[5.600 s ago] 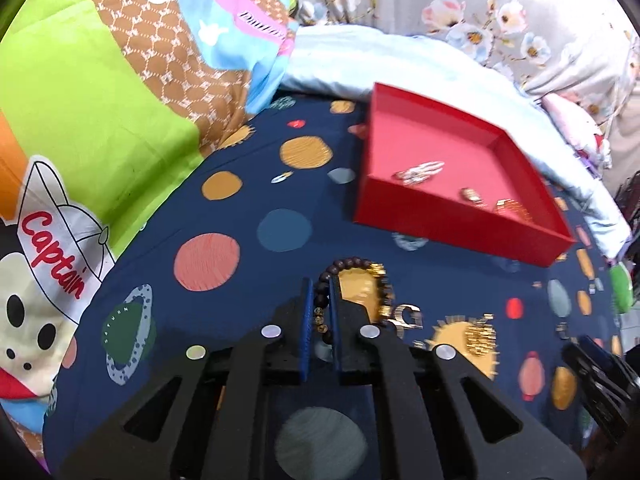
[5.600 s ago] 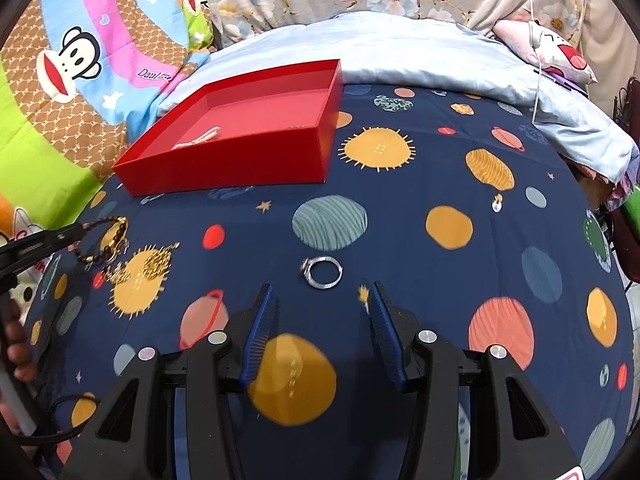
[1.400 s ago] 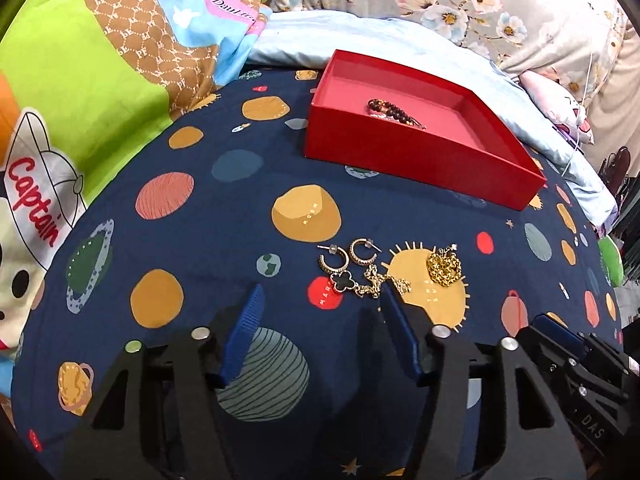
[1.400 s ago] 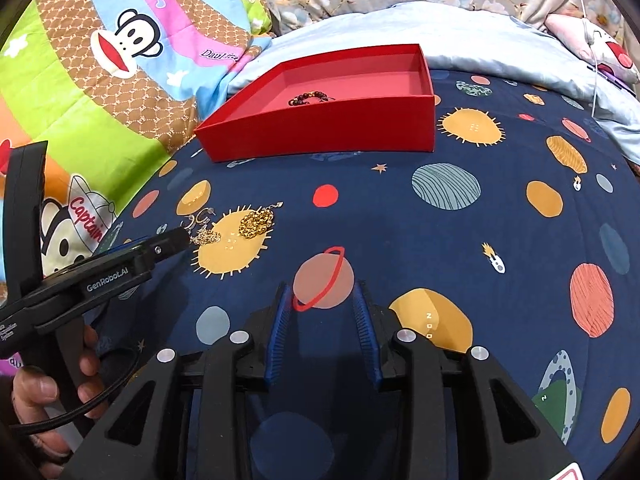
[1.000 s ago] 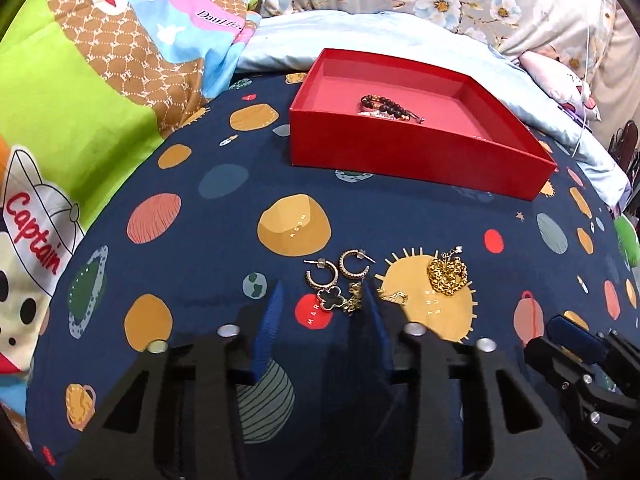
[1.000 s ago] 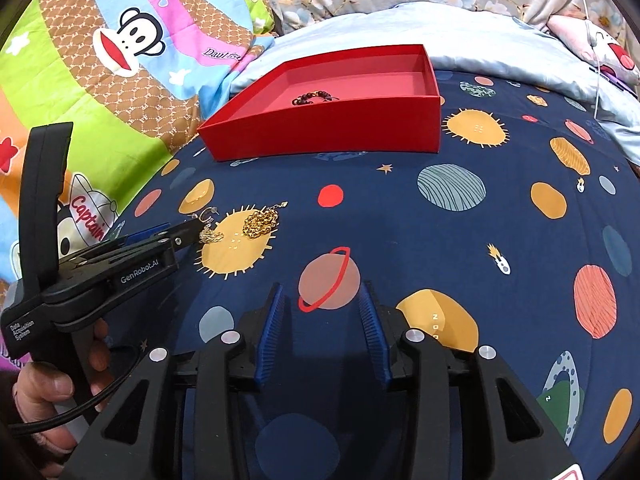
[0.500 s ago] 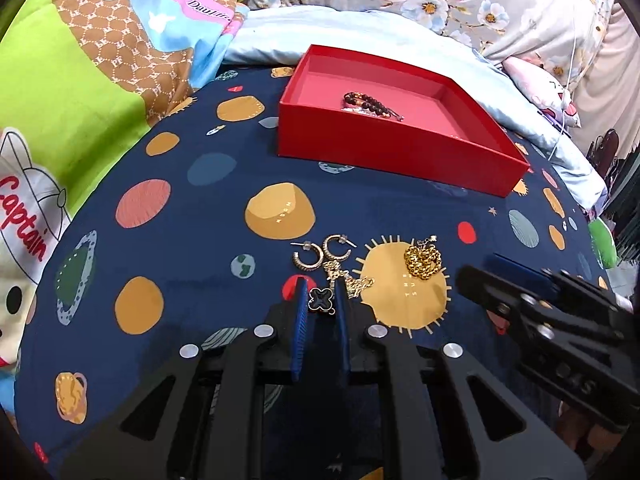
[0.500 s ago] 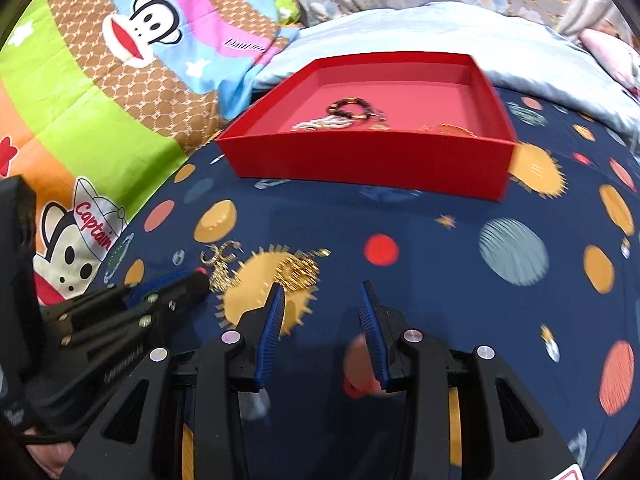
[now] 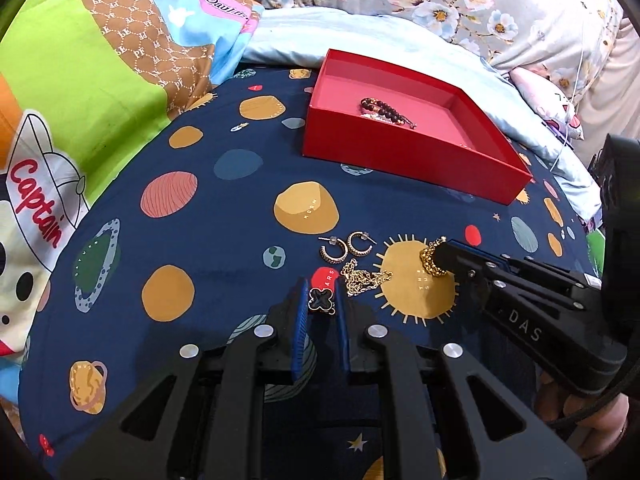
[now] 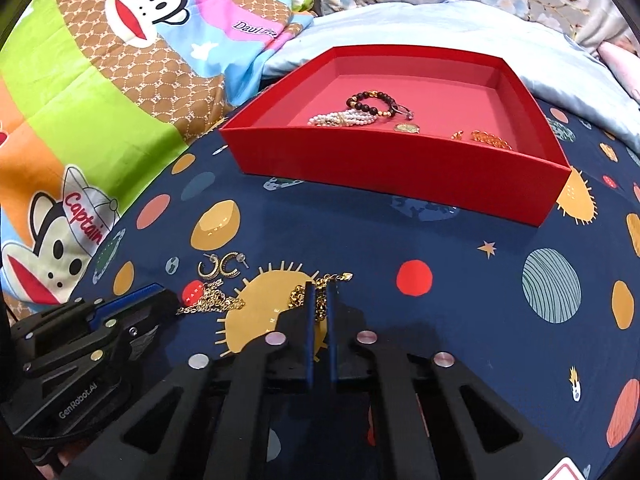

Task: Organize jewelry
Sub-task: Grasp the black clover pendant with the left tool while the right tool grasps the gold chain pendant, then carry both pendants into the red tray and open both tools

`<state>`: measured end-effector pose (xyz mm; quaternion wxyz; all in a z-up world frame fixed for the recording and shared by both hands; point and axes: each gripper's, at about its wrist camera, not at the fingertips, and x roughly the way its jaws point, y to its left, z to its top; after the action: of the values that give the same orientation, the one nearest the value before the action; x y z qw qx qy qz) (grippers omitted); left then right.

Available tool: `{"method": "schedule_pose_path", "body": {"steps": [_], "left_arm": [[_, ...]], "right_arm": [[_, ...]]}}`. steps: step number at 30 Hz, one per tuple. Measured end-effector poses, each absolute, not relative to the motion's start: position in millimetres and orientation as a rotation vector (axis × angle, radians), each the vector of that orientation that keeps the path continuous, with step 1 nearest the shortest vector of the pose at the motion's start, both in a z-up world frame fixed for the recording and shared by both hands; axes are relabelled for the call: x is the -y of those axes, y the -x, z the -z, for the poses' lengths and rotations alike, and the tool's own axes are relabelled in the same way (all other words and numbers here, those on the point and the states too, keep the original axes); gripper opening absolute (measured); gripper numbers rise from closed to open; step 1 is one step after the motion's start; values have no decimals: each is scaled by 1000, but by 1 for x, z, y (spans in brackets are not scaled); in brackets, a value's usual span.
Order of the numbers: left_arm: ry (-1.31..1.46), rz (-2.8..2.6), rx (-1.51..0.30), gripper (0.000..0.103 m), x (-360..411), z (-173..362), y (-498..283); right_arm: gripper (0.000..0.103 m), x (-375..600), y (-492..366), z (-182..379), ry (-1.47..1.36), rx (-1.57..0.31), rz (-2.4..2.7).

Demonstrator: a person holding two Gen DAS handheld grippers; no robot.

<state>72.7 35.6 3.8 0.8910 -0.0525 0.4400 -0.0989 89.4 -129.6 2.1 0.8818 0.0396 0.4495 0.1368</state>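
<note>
My left gripper (image 9: 321,303) pinches the clover pendant (image 9: 320,299), my right (image 10: 319,305) the gold chain (image 10: 320,304) (both nearly shut); the tray (image 10: 400,168) lies straight ahead, nearer my right.

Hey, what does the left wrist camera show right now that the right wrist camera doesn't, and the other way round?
Only the left wrist view shows the black clover pendant pinched in the left gripper.

Only the right wrist view shows the pearl bracelet, a round charm and an amber bead piece inside the red tray.

Both show the tray, the dark bead bracelet in it, the two gold hoop earrings, the thin gold chain, and the chunky gold chain clamped by the right gripper.
</note>
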Motion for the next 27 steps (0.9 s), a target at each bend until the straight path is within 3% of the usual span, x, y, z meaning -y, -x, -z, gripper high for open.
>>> {"method": "schedule_pose_path", "body": {"steps": [15,27], "left_arm": [[100,235,-905,13,-27,-10,-65],[81,310,-816,13,-10,-62,-62]], "right_arm": [[3,163,-54,-22,-177,-895,-250],[3,201,-36,-68,-214,-800,-186]]}}
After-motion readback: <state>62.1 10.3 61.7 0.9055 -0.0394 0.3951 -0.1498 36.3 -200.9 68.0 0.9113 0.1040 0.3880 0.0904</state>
